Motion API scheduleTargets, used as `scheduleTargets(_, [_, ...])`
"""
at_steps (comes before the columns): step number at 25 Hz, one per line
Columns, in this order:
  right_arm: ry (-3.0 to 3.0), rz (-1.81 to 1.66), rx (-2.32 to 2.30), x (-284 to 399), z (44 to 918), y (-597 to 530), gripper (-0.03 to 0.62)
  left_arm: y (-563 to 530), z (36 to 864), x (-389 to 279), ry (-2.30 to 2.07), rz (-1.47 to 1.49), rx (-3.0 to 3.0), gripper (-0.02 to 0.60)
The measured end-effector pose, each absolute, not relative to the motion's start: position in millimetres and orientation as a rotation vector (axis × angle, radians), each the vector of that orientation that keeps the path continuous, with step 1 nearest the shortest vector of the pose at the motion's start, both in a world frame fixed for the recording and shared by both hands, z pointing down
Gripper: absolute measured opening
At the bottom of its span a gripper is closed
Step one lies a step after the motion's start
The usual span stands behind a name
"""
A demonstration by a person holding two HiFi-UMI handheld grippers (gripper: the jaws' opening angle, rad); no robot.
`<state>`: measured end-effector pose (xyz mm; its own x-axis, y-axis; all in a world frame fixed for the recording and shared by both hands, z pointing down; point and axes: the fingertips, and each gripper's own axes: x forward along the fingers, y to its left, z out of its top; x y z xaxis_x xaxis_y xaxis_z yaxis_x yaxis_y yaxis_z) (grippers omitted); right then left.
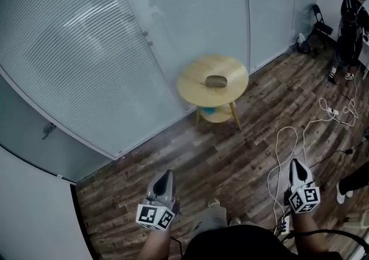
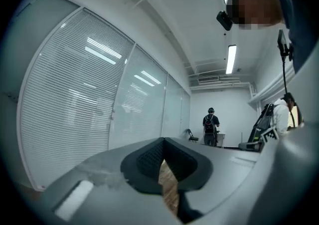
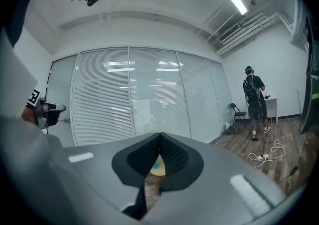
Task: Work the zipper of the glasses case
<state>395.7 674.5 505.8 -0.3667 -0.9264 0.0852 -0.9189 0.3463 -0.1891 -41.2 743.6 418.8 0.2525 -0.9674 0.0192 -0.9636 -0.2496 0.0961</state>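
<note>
Standing back from the work. Glasses case flat on top of round wooden table, approx. centre, table up against glass partition w/ blinds; case well apart from both grippers, untouched. Can't make out zipper at this range. Something blue on table's lower shelf. L gripper low at bottom of head view, level, marker cube at rear; in left gripper view pads pressed together, nothing pinched, only wood floor seen thru the slit below tips. R gripper opp. side, same height, also level, cube behind; in right gripper view pads likewise together, empty, w/ bit of table and blue item showing thru gap. White cables looping over floor near R gripper. Another person standing in far corner by folding chair.
</note>
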Motion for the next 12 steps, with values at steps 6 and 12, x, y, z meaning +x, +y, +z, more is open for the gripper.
scheduleTargets(6, [2.559, -0.249, -1.783, 380, 514, 607, 0.006, 653, 430, -73, -1.965, -0.117, 2.387, 0.0])
scheduleTargets(12, [2.692, -0.251, -1.609, 314, 492, 539, 0.008, 542, 418, -99, -1.958, -0.18, 2.461, 0.0])
